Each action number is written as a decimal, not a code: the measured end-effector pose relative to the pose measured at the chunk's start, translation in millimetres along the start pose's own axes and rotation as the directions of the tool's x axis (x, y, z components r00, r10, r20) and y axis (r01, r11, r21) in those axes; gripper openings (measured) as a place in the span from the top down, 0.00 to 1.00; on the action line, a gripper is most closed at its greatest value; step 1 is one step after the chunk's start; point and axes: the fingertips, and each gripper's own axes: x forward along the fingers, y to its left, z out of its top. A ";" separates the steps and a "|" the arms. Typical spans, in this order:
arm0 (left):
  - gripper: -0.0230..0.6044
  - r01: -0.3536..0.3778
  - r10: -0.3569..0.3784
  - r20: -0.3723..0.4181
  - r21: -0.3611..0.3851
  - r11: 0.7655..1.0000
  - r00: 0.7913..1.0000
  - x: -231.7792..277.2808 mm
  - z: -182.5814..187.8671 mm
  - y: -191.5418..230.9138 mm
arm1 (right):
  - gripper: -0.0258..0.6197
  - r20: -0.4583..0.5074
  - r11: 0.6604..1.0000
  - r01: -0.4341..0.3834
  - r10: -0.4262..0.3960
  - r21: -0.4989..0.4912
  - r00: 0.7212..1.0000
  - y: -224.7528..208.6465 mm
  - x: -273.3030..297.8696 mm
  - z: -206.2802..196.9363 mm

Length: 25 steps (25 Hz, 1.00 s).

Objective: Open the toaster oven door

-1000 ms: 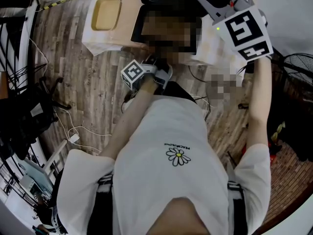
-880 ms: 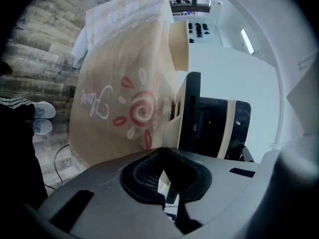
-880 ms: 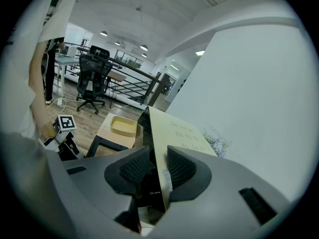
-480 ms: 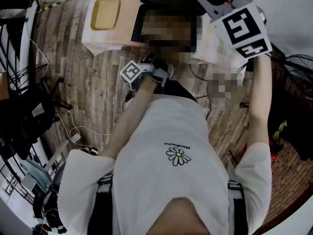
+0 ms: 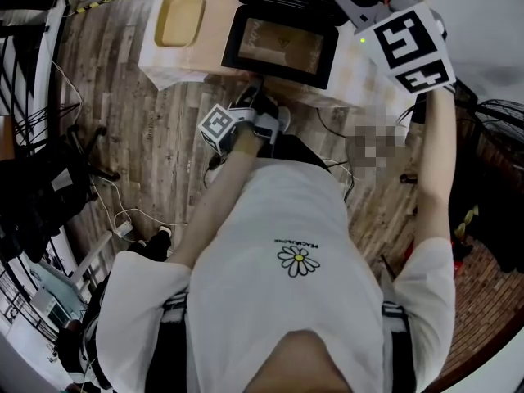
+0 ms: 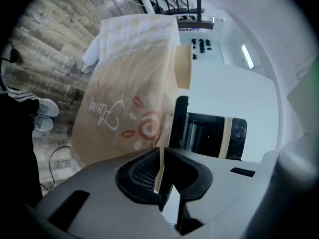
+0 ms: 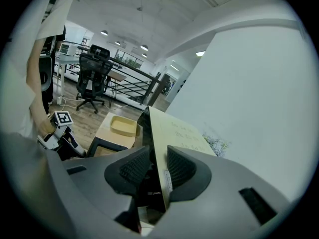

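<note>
left hand-held gripper [image 6: 163, 156] was logged with jaws together, just beside the front edge of the toaster oven door [image 5: 282, 43]. right hand-held gripper [image 7: 154, 166] was clamped on the toaster oven [image 7: 177, 128] body. door was seen lying flat, glass up, past the tabletop [image 5: 164, 68] edge. opening was judged done, only release left.

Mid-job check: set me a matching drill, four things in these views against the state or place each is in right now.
Things:
1. toaster oven door
2. yellow tray
3. left gripper
4. right gripper

States:
A. clamped on the oven body
B. folded down, open
C. empty, on the table beside the oven
D. shut on the door's front edge

Pairs: 1-B, 2-C, 3-D, 4-A
</note>
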 end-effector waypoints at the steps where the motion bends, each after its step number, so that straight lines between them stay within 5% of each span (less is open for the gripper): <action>1: 0.93 0.004 -0.005 0.016 0.025 1.000 1.000 -1.8 4.9 -2.9 | 0.80 0.001 1.000 0.005 -0.005 0.000 1.000 -0.9 0.4 0.1; 7: 0.93 -0.088 0.043 0.199 0.222 0.971 0.979 -38.7 53.2 -24.7 | 0.80 -0.016 0.999 -0.034 0.035 0.026 0.999 6.5 -1.8 -2.7; 12: 0.93 -0.159 0.008 0.293 0.498 0.852 0.956 -46.9 86.4 -82.3 | 0.80 -0.037 0.997 -0.067 0.068 0.032 0.997 4.6 -4.3 -3.9; 17: 0.93 -0.151 -0.122 0.304 0.736 0.660 0.945 -37.2 99.5 -174.6 | 0.88 -0.023 0.997 -0.070 0.070 0.029 0.997 8.1 -11.0 6.0; 19: 0.90 -0.131 -0.194 0.284 0.817 0.561 0.939 -32.3 95.2 -218.3 | 0.88 0.009 0.998 -0.049 0.048 0.039 0.999 6.4 -16.4 14.4; 25: 0.87 -0.067 -0.439 0.128 0.986 0.151 0.889 -44.6 38.1 -342.8 | 0.88 0.198 0.988 0.134 -0.148 0.081 0.969 -15.7 -65.7 60.2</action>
